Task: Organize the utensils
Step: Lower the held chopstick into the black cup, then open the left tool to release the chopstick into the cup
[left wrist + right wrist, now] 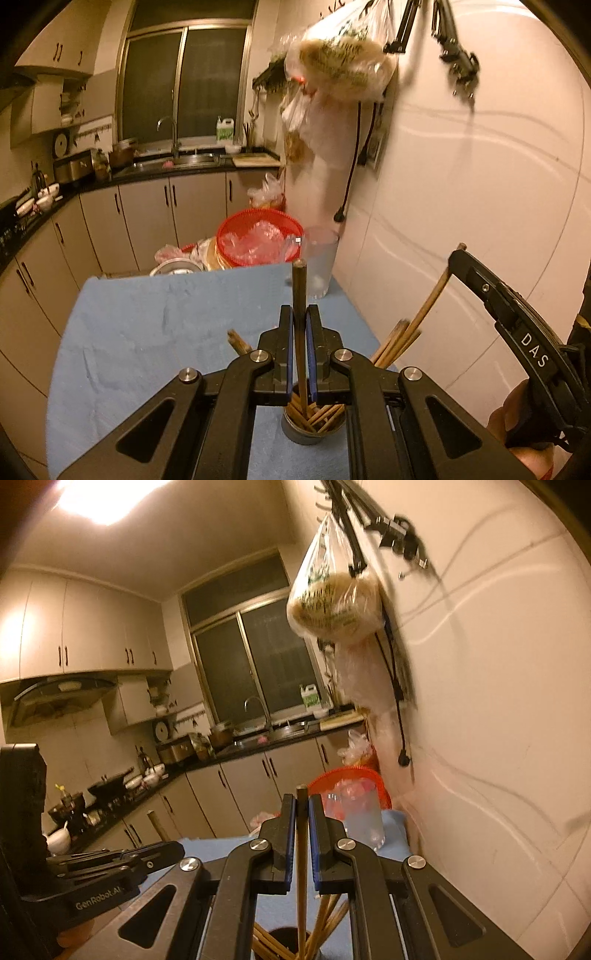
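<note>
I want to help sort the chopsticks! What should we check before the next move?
1. Left gripper shut on one brown wooden chopstick: ok.
2. Right gripper shut on another wooden chopstick: ok.
3. Round metal holder upright on the blue cloth: ok.
4. Clear plastic cup upright beyond it: ok.
5. Where the chopsticks should go: cannot tell.

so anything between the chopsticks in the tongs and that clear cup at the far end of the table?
Nothing visible. Each tongs, left and right, is shut on one chopstick. The blue cloth between them and the clear cup is bare.
</note>
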{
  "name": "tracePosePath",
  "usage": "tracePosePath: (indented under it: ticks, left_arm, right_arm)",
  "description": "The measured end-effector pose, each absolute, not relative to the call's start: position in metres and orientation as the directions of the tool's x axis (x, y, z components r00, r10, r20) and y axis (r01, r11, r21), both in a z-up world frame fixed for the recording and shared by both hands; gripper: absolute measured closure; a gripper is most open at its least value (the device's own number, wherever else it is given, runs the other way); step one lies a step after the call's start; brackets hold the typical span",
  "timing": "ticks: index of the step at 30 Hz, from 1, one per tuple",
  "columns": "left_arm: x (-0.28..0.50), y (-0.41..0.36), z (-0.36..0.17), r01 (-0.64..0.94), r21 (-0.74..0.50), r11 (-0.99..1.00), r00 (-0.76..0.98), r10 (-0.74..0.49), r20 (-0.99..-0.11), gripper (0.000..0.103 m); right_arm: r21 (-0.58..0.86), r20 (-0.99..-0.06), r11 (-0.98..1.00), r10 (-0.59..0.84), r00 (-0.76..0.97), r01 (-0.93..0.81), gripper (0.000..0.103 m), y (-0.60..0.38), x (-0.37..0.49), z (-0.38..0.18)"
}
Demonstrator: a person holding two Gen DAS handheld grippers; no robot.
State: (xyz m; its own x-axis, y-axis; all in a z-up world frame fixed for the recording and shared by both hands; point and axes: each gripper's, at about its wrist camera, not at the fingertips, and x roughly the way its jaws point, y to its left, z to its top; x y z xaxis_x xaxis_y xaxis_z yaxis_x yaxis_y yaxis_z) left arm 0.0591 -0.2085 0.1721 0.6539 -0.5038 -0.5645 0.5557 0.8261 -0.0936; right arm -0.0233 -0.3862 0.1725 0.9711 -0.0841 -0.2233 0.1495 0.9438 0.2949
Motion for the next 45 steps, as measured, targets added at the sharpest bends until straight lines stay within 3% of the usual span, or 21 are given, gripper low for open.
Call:
tracePosePath:
  ticks: [17, 27, 45]
  left_arm:
    - [0.053, -0.201, 0.110, 0.561, -0.021, 0.828, 0.647, -0.454, -0.612, 0.092]
    - [0.042, -0.205, 0.101, 0.536, 0.067, 0.841, 0.715, -0.410, -0.567, 0.089]
    - [0.052, -0.205, 0.097, 0.522, 0.076, 0.850, 0.723, -0.393, -0.568, 0.087]
  right_arm:
    - [0.315, -0.357, 0.930, -0.068, 0.932, 0.189, 0.095, -0.380, -0.017, 0.103]
    - [0.303, -0.361, 0.930, -0.090, 0.928, 0.208, 0.095, -0.381, -0.013, 0.102]
    - [0.301, -0.376, 0.929, -0.094, 0.922, 0.217, 0.095, -0.374, -0.010, 0.102]
